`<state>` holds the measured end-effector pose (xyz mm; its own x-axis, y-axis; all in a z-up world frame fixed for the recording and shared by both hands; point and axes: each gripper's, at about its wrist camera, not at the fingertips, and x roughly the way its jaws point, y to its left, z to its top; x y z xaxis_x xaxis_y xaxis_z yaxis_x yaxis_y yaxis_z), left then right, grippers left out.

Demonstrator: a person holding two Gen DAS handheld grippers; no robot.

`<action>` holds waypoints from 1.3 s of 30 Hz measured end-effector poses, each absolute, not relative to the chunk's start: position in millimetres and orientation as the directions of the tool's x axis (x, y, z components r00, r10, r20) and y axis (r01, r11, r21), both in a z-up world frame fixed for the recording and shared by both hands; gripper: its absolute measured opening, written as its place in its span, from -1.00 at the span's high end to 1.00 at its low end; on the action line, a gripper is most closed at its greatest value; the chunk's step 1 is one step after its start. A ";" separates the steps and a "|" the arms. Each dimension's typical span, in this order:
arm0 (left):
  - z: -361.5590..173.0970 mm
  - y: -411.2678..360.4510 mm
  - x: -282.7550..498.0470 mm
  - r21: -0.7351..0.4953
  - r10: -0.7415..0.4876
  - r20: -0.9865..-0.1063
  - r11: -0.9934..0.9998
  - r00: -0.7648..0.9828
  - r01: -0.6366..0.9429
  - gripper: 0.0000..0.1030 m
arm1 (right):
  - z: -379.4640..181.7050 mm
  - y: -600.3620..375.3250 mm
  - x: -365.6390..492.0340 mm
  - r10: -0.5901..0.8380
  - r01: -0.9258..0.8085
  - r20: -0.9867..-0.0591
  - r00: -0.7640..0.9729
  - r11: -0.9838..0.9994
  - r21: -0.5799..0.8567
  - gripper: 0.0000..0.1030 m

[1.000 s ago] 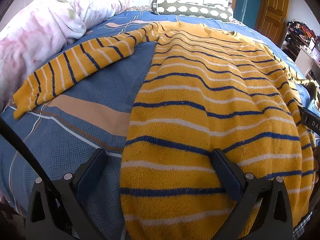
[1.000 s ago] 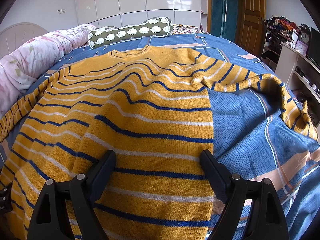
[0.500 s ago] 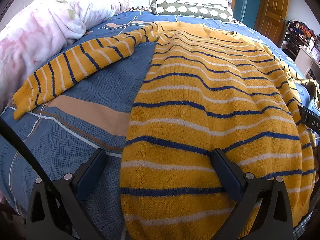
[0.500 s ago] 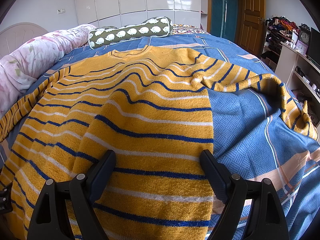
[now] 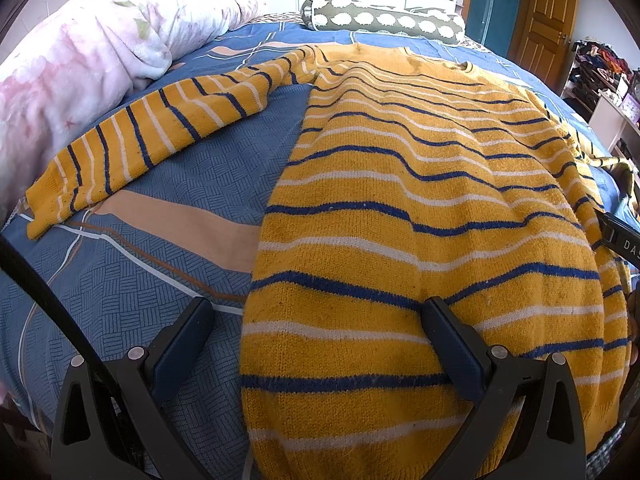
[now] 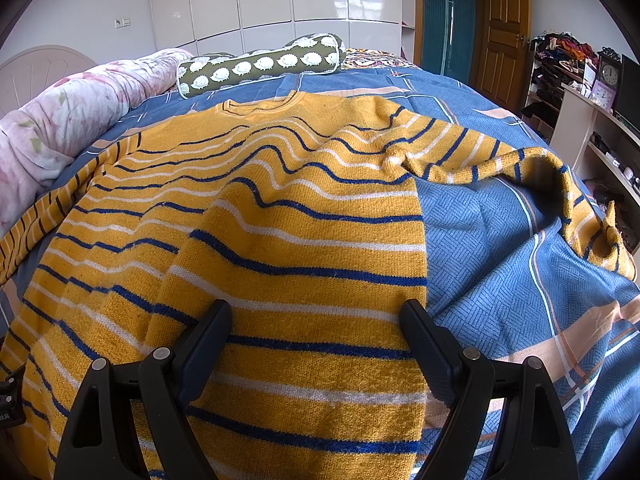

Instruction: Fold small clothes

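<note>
Sweater (image 5: 420, 208) (yellow with blue and white stripes) lies flat on the blue bed cover (image 5: 120, 272). Its bottom edge is cut off below both views. The left gripper (image 5: 316, 316) and right gripper (image 6: 316, 320) both stand wide open over the sweater's bottom corners. One sleeve (image 6: 520, 176) is bunched up.

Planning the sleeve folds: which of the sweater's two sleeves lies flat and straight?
The left sleeve: it stretches flat across the blue bedspread towards the pink duvet. The right sleeve is bent and rumpled, its cuff curling up.
</note>
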<state>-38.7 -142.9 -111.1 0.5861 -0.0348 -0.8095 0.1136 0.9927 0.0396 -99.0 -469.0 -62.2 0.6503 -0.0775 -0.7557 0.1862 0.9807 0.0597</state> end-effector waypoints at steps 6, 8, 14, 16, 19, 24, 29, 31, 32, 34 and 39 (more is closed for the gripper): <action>-111.2 -142.8 -39.0 0.040 -0.034 -0.811 0.993 0.585 0.114 -1.00 | -62.4 -468.7 -98.5 -0.077 0.186 -0.756 0.650 0.981 0.060 -0.73; -111.1 -142.6 -38.9 0.041 -0.034 -0.811 0.993 0.583 0.114 -1.00 | -62.3 -468.4 -98.3 -0.077 0.186 -0.756 0.650 0.981 0.060 -0.73; -111.2 -142.5 -39.6 0.042 -0.034 -0.812 0.992 0.582 0.116 -1.00 | -61.6 -467.9 -97.8 -0.077 0.186 -0.756 0.650 0.981 0.060 -0.73; -111.3 -142.8 -39.8 0.042 -0.034 -0.813 0.992 0.582 0.116 -1.00 | -61.6 -467.6 -97.7 -0.077 0.186 -0.756 0.650 0.981 0.060 -0.73; -110.3 -144.1 -38.8 0.046 -0.033 -0.808 0.992 0.589 0.119 -1.00 | -61.6 -467.7 -97.8 -0.077 0.186 -0.756 0.650 0.981 0.060 -0.73; -110.5 -145.4 -39.9 0.050 -0.035 -0.800 0.991 0.599 0.125 -1.00 | -61.8 -468.0 -97.8 -0.078 0.186 -0.756 0.650 0.981 0.059 -0.73; -110.9 -145.3 -43.5 0.058 -0.042 -0.793 0.988 0.608 0.144 -1.00 | -62.6 -469.6 -96.7 -0.072 0.185 -0.762 0.644 0.981 0.064 -0.74; -110.0 -145.0 -42.8 0.055 -0.046 -0.804 0.987 0.592 0.152 -1.00 | -63.0 -471.0 -94.3 -0.058 0.183 -0.777 0.627 0.980 0.074 -0.74; -109.8 -144.2 -44.0 0.053 -0.050 -0.812 0.986 0.582 0.159 -1.00 | -62.8 -472.0 -93.5 -0.043 0.174 -0.795 0.605 0.982 0.079 -0.74; -108.9 -143.4 -43.7 0.049 -0.058 -0.822 0.984 0.566 0.172 -1.00 | -61.9 -469.1 -94.7 -0.029 0.153 -0.819 0.573 0.986 0.073 -0.78; -108.2 -142.7 -45.7 0.039 -0.069 -0.839 0.982 0.540 0.185 -1.00 | -64.8 -470.7 -127.0 0.053 0.086 -0.864 0.501 0.990 0.111 -1.00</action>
<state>-45.7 -142.7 -108.2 0.5400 -0.0688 -0.8389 0.1850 0.9820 0.0385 -127.0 -470.7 -64.8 0.5008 0.0533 -0.8639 0.0859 0.9901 0.1109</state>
